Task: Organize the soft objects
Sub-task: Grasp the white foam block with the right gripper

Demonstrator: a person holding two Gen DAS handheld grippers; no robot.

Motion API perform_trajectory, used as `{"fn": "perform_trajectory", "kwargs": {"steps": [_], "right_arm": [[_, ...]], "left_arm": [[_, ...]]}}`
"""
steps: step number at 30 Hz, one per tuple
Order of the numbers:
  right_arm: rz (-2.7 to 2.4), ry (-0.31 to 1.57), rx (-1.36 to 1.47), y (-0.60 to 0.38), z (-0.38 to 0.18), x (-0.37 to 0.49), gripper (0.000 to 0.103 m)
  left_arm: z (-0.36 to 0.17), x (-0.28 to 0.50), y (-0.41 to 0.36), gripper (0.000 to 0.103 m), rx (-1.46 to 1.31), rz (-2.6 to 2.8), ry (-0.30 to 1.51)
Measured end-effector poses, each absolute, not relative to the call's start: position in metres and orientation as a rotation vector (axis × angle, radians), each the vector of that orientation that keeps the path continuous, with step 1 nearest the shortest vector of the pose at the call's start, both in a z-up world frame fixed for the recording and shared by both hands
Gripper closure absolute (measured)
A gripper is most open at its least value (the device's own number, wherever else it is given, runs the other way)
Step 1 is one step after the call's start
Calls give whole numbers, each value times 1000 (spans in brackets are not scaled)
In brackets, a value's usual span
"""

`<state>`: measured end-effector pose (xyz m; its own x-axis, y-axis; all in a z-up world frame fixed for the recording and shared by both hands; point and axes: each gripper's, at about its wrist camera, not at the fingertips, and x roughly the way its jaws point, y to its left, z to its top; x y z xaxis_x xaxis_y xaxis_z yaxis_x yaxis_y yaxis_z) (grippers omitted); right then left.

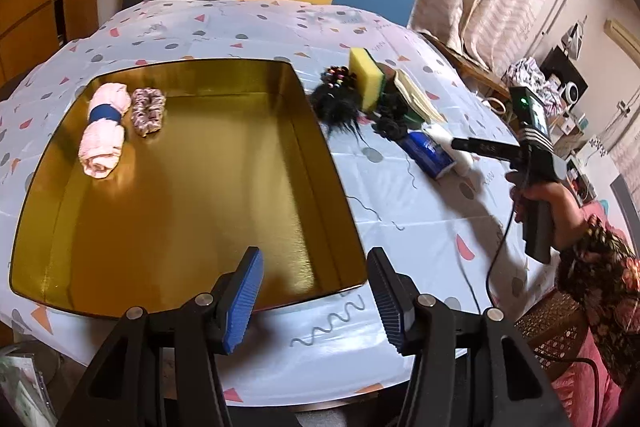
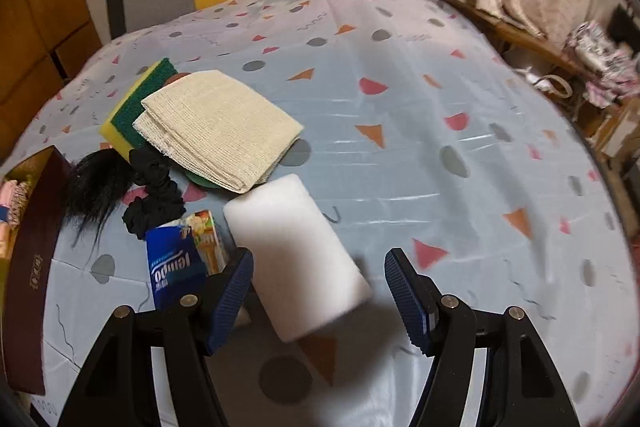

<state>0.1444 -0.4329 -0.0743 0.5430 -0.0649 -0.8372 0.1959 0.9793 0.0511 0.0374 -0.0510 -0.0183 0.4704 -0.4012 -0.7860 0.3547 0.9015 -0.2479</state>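
In the left wrist view, the left gripper (image 1: 316, 291) hangs with its jaws wide and nothing between them, over the near rim of the gold tray (image 1: 192, 303). A pink roll (image 1: 103, 133) and a scrunchie (image 1: 149, 111) already lie in the tray's far left corner. To the right of the tray, on the cloth (image 1: 420, 211), sits the pile left to sort: black hair (image 1: 340, 107), a yellow sponge (image 1: 366, 79) and a blue pack (image 1: 426, 151). The right gripper (image 1: 460, 143), held in a hand (image 1: 548, 199), reaches toward that pile. In the right wrist view, the right gripper (image 2: 318, 291) has its jaws wide, and the white block (image 2: 296, 259) lies slantwise between them, its near end level with the pads; whether the left pad touches it cannot be told. The tissue pack (image 2: 176, 263) lies just beside the block on the left, with a black scrunchie (image 2: 154, 187), a beige cloth (image 2: 220, 127) and the sponge (image 2: 132, 103) beyond. The step looks like picking up the block. To do it well, the gripper should centre on the block's narrow width, turn to match its slant, and close gently so the soft foam does not squash or nudge the pack aside.
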Motion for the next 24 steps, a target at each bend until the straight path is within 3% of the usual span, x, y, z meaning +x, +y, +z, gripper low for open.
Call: {"fn": "perform_trajectory", "kwargs": {"steps": [2, 4, 17, 19, 22, 24], "right_arm": [[-131, 997, 141, -430, -82, 147, 34], [-100, 1012, 109, -425, -87, 152, 28], [-116, 1036, 28, -415, -89, 162, 27], [-107, 1066, 33, -413, -93, 162, 31], [-88, 1089, 52, -413, -94, 162, 44], [-104, 1098, 69, -415, -93, 160, 44]], "left_arm": [[-18, 37, -58, 49, -40, -469, 981], [-17, 37, -65, 49, -29, -472, 985], [-16, 44, -120, 49, -14, -528, 1022], [-15, 46, -127, 49, -12, -537, 1026], [-12, 47, -139, 49, -6, -545, 1024], [-11, 50, -145, 49, -7, -545, 1030]]}}
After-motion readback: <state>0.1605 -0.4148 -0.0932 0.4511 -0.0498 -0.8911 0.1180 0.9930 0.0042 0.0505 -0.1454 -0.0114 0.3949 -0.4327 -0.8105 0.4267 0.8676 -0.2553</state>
